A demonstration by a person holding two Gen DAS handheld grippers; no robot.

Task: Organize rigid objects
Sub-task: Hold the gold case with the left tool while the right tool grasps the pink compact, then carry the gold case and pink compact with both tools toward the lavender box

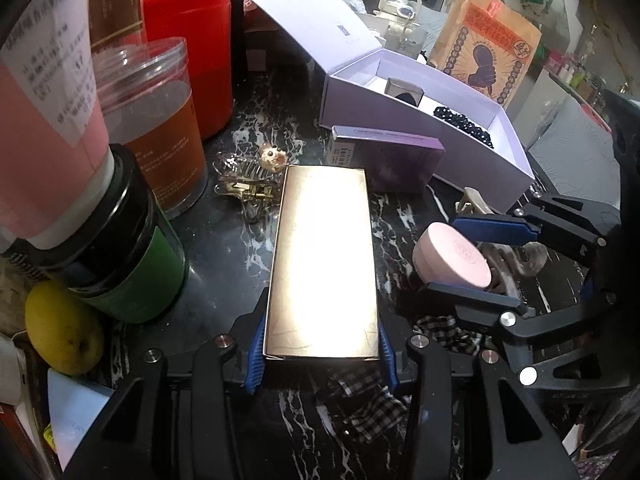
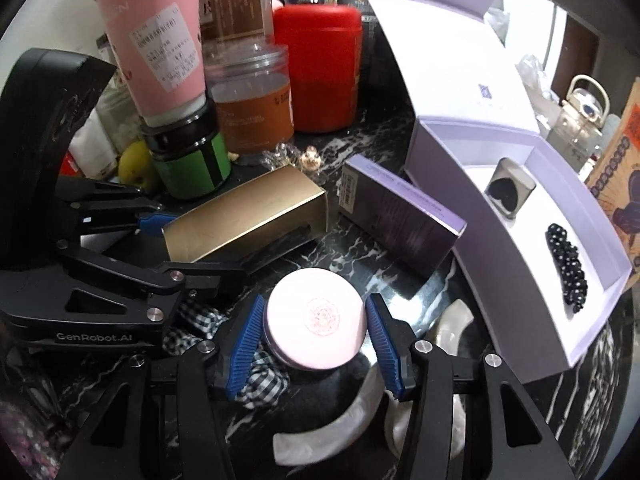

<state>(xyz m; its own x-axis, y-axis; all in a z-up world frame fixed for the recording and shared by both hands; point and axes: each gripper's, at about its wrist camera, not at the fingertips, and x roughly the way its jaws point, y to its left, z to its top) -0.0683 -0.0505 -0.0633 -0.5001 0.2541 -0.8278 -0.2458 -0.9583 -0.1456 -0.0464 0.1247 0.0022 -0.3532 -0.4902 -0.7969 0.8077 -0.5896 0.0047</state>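
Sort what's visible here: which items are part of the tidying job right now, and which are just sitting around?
In play:
- gold box, clamped in the left gripper
- pink round compact, between the right gripper pads
- open lilac gift box

Lying about:
- red canister
- green-labelled jar
- yellow fruit
- checked cloth

Yellow fruit beside green-labelled jar

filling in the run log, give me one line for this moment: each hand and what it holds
left gripper: shut on gold box | right gripper: fingers around pink round case, grip unclear | both low over marble counter
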